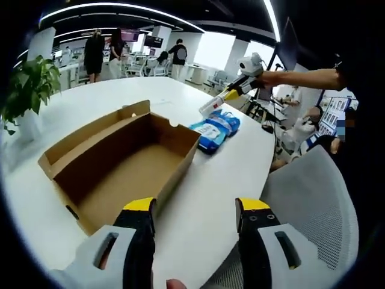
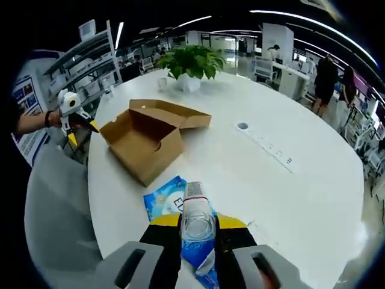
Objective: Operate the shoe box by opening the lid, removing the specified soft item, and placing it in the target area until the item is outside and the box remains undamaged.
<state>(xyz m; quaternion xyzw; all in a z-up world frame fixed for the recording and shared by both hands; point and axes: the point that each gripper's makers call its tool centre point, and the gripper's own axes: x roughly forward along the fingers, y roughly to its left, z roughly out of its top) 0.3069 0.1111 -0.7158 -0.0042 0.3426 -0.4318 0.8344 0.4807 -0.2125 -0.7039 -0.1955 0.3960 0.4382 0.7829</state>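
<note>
Pinching a blue soft pack with illegible lettering, right gripper; left gripper spread beside open shoe box.

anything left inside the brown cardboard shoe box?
The open brown cardboard shoe box shows bare cardboard floor in the left gripper view. Its nearest inner corner is hidden by the wall. The blue soft pack lies outside on the white table.

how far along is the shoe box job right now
Done: the shoe box sits open on the white table, its inside bare, no damage visible. In hand: the right gripper is shut on the blue soft pack beside the box, pack at the table. Left: release it. The left gripper is open, idle.
</note>
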